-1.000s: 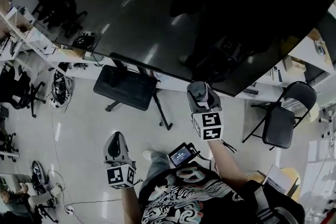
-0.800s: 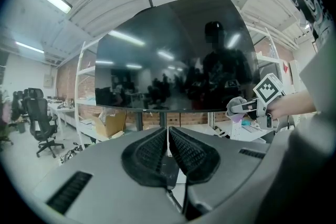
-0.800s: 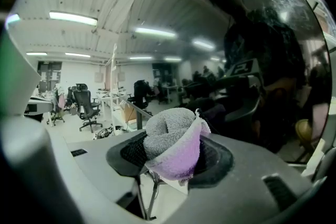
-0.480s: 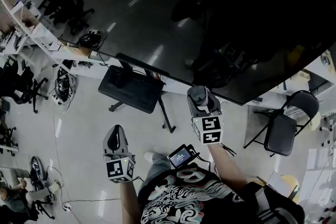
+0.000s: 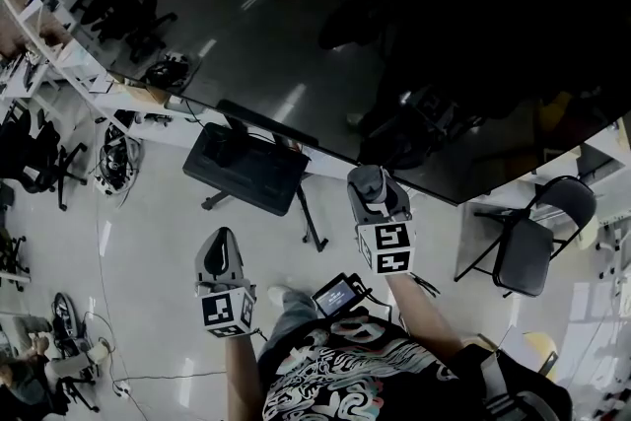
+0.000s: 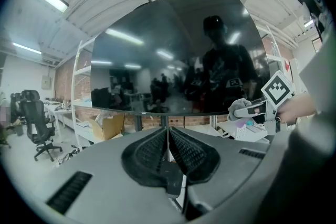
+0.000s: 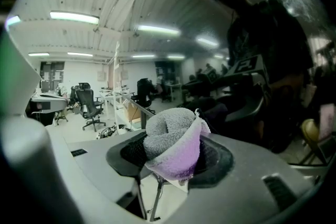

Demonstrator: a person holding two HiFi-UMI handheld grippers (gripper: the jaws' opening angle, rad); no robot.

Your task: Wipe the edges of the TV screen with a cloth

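A large dark TV screen on a floor stand fills the top of the head view. My right gripper is shut on a grey and lilac cloth, held just below the screen's lower edge. In the right gripper view the glossy screen stands close on the right and mirrors the person. My left gripper is shut with nothing between its ridged pads and hangs lower left, away from the screen.
The TV stand's dark base rests on the pale floor under the screen. A folding chair stands at the right. White desks and office chairs line the left side. Cables lie on the floor.
The head view has shifted slightly. My right gripper with the cloth has edged a little left and up along the screen's lower edge. The left gripper has hardly moved.
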